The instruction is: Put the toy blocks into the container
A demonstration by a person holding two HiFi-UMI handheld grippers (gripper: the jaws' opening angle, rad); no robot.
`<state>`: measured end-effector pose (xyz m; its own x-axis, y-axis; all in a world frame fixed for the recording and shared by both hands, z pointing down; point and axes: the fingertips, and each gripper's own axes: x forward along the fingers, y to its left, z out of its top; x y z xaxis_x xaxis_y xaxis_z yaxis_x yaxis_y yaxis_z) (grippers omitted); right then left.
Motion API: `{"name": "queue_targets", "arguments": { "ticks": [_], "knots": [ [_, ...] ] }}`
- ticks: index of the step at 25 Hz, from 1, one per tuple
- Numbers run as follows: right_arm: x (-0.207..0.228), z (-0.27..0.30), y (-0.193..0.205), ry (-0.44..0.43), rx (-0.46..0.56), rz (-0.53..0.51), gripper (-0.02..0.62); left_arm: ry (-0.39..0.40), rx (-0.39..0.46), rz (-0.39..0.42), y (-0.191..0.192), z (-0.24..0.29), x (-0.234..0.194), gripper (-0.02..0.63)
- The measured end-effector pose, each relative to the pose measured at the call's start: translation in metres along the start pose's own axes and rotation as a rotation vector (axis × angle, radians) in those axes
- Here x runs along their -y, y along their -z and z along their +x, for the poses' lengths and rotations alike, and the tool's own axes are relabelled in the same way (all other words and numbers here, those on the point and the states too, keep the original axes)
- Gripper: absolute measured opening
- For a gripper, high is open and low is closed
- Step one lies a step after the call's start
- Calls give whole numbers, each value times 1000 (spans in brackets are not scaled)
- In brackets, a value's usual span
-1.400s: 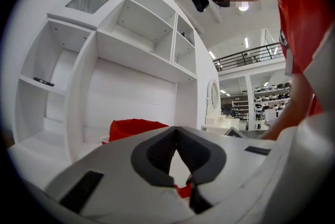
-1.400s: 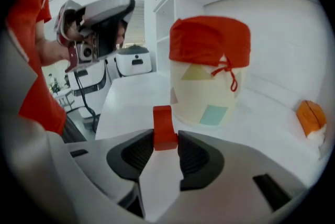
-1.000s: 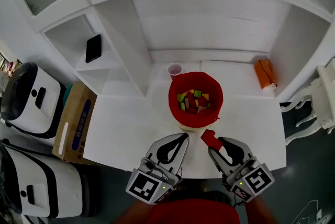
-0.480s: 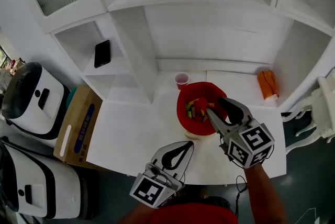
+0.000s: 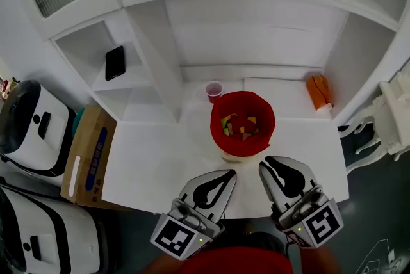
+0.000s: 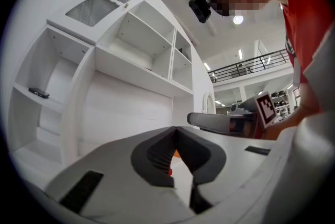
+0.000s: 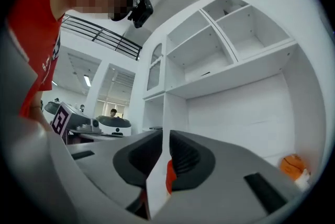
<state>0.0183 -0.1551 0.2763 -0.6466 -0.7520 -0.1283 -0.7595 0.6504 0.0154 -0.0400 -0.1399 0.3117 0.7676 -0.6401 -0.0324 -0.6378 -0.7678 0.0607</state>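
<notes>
Head view shows a white shelf unit (image 5: 256,29) rising behind a white table (image 5: 160,157). A cardboard box (image 5: 90,157) stands off the table's 9 o'clock edge.

The red container (image 5: 242,147) sits at the table centre. It is round in plan, so it has no long axis to align with. The left gripper (image 5: 230,172) and right gripper (image 5: 269,164) are both at the table's 6 o'clock edge, with jaws pointing toward 12 o'clock.

- Left gripper (image 6: 175,131): jaws fully together, nothing between them.
- Right gripper (image 7: 163,134): jaws closing, with only a narrow slit left between them. No object is in the slit. The red sliver seen through it is probably the container beyond.

The container lies at about 1 o'clock from the left gripper and 11 o'clock from the right gripper. Both tips are near its wall but clear of it, and the right appears marginally nearer.

An orange item (image 5: 318,90) lies at 2 o'clock from the container. A pink cup (image 5: 214,88) stands just beside the rim at 11 o'clock.

The toy blocks (image 5: 240,125) are piled inside the container in mixed colours. No loose block is visible on the table, so the task appears complete or nearly so.
</notes>
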Motion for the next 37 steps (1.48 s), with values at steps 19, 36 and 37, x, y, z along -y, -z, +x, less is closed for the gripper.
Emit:
{"name": "queue_targets", "arguments": {
  "ticks": [19, 36, 37],
  "knots": [
    [-33, -41, 27, 83, -49, 21, 5, 60, -69, 87, 20, -11, 39, 17],
    [-26, -44, 32, 37, -62, 10, 5, 50, -74, 83, 18, -3, 44, 17],
    [-27, -45, 33, 29, -67, 5, 5, 51, -74, 83, 18, -3, 44, 17]
  ]
}}
